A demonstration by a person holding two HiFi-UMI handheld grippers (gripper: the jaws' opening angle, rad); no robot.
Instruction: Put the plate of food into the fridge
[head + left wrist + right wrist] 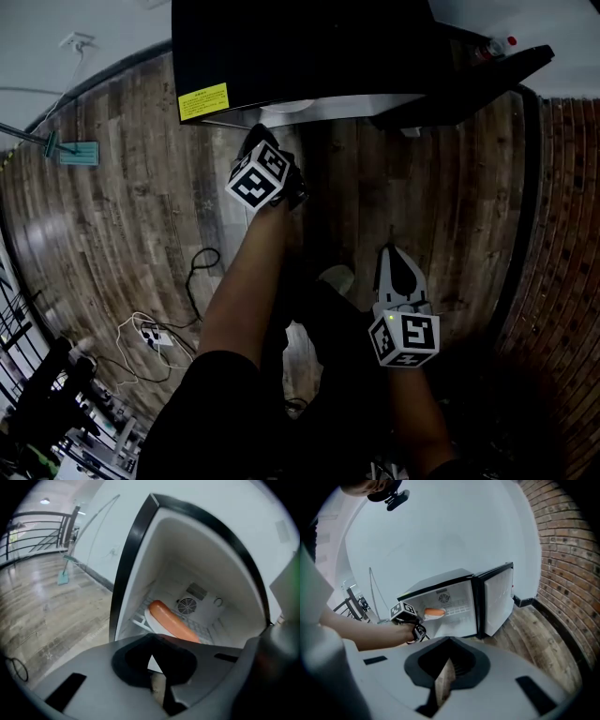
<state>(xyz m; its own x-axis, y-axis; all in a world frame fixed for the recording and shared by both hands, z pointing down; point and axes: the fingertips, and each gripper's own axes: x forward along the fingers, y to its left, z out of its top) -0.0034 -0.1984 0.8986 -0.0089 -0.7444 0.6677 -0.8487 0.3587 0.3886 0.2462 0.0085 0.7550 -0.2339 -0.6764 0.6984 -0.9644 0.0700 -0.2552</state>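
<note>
The black mini fridge (300, 47) stands with its door (469, 84) swung open to the right. Inside, on the wire shelf, rests a white plate (151, 619) carrying an orange sausage (173, 620); the right gripper view also shows the sausage (434, 612). My left gripper (154, 665) hangs just in front of the fridge opening, its jaws shut with nothing between them, apart from the plate. In the head view the left gripper (261, 150) sits at the fridge's lower edge. My right gripper (396, 267) is held back over the floor, and the right gripper (446, 670) is shut and empty.
A brick wall (562, 234) runs along the right, close to the open door (499, 597). A power strip with cables (155, 333) lies on the wooden floor at left, and a mop (75, 150) leans by the white wall. The person's shoe (336, 278) is below the fridge.
</note>
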